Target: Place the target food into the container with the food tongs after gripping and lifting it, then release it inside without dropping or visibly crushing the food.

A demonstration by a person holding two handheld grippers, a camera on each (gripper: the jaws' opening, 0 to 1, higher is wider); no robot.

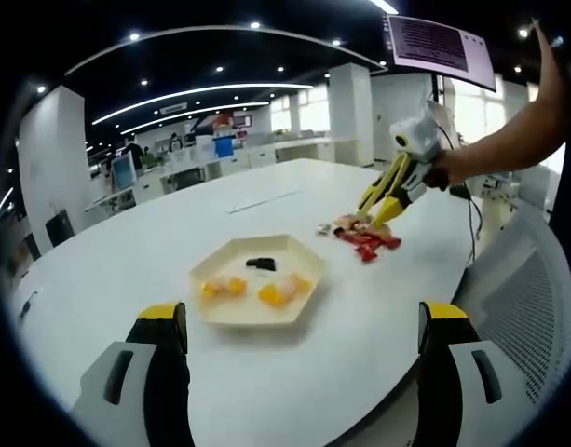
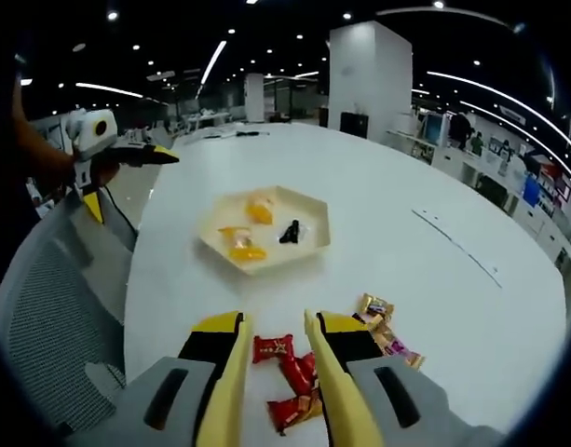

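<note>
A cream hexagonal tray sits on the white table and holds yellow-orange pieces and a small black item. Red wrapped candies lie in a loose pile beside the tray. My right gripper carries yellow tong blades, which stand apart on either side of one red candy without squeezing it. My left gripper is open and empty, held near the table's edge on the tray's other side.
Gold and purple wrapped sweets lie beside the red ones. A grey mesh chair stands against the table edge. A person's arm holds the right gripper. Desks and pillars are far behind.
</note>
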